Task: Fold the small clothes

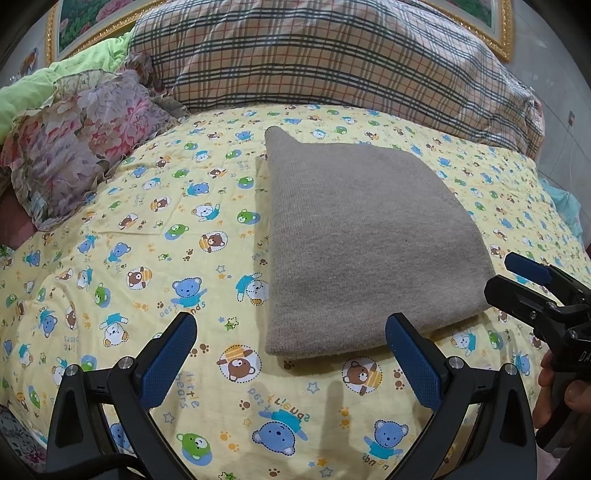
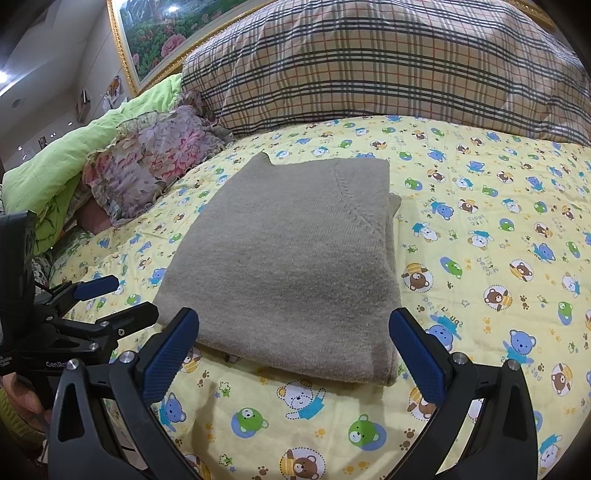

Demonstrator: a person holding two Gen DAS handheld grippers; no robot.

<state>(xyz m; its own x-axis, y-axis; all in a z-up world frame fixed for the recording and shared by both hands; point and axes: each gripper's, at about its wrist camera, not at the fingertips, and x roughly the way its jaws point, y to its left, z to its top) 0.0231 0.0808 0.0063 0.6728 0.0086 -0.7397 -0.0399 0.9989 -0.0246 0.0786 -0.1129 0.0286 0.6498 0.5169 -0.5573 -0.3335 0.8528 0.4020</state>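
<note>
With both tools hovering short of the cloth, nothing is gripped: left gripper (image 1: 291, 362) has its jaws spread wide and empty, right gripper (image 2: 293, 360) likewise spread wide, empty. Each one shows at the edge of the other's view, side by side, so my read is they're parked at the near edge of the garment.

Grey-brown knit sweater (image 2: 295, 266) lies flat on the yellow bear-print sheet (image 1: 147, 258), just ahead of both tools, layers stacked at the near hem, so it looks already folded into a compact rectangle; a raglan-type seam shows on the top layer. Judgement: fold mostly done, maybe a final half-fold or tidy left.

Readable text: sheet prints "little bears" and "best friends"; left tool body reads "GenRo…", cut off.

Farther back: floral cushion (image 2: 155, 166), green quilt (image 2: 74, 155), plaid pillow (image 1: 332, 62), gold-framed painting (image 2: 155, 33).
</note>
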